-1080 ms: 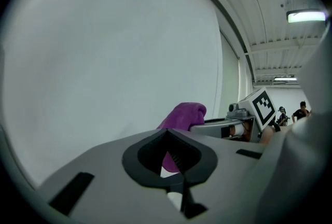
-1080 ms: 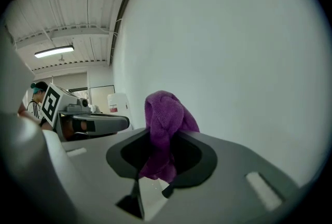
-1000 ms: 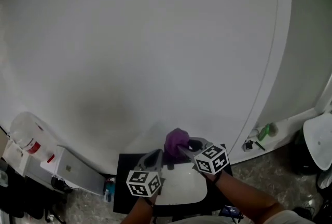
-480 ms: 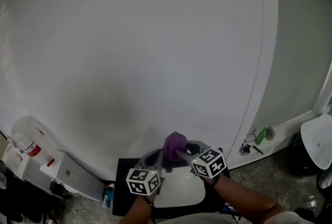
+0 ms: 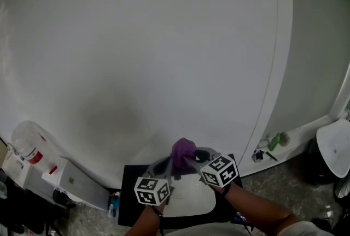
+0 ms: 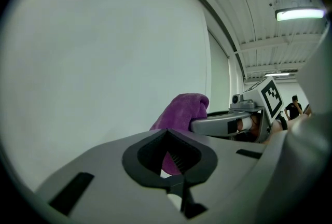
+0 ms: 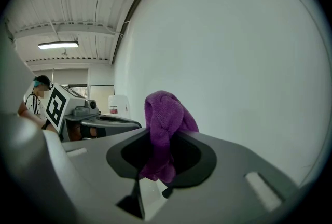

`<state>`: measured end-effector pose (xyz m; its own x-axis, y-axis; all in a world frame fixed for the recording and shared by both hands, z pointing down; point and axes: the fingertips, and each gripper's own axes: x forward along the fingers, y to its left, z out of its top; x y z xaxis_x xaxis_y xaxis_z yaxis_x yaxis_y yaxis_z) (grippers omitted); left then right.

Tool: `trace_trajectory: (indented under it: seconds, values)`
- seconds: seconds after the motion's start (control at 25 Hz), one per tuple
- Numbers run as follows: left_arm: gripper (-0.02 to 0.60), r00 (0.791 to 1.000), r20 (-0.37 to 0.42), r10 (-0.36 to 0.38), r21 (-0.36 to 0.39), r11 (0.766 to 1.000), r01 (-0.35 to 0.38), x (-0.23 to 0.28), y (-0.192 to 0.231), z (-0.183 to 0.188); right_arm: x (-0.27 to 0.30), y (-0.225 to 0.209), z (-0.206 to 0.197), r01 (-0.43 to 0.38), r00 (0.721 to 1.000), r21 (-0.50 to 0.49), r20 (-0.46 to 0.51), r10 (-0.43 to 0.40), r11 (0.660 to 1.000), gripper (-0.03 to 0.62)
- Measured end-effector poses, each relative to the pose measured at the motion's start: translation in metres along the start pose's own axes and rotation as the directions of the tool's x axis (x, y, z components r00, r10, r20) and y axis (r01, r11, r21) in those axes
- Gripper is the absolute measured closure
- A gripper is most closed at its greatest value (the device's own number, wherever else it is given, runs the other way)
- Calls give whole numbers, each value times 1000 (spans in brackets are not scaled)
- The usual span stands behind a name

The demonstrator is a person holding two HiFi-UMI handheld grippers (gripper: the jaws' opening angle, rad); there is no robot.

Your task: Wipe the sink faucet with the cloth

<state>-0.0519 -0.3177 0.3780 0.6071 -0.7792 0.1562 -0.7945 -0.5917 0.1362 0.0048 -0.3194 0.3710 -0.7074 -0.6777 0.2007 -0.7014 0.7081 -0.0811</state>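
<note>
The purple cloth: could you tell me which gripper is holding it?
The right gripper: the purple cloth is pinched between its jaws, while the left gripper has empty, closed jaws.

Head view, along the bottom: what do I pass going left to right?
Clear jug with red label → white box → left gripper → purple cloth, held by the right gripper → small green object → white rounded object at the right edge.
</note>
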Motion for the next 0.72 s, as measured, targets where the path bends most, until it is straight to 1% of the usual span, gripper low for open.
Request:
trace_trajectory:
  seconds: [0.6,0.72]
  values:
    - [575,1000,3,2,-17,1000,-2,-1,2,2,-2,0,-1,4,1000,20,1,-4,1000,495]
    - [575,1000,8,-1,-40,999,1,1,1,0,-3,-1,-2,3,1000,21,4,-3,1000,495]
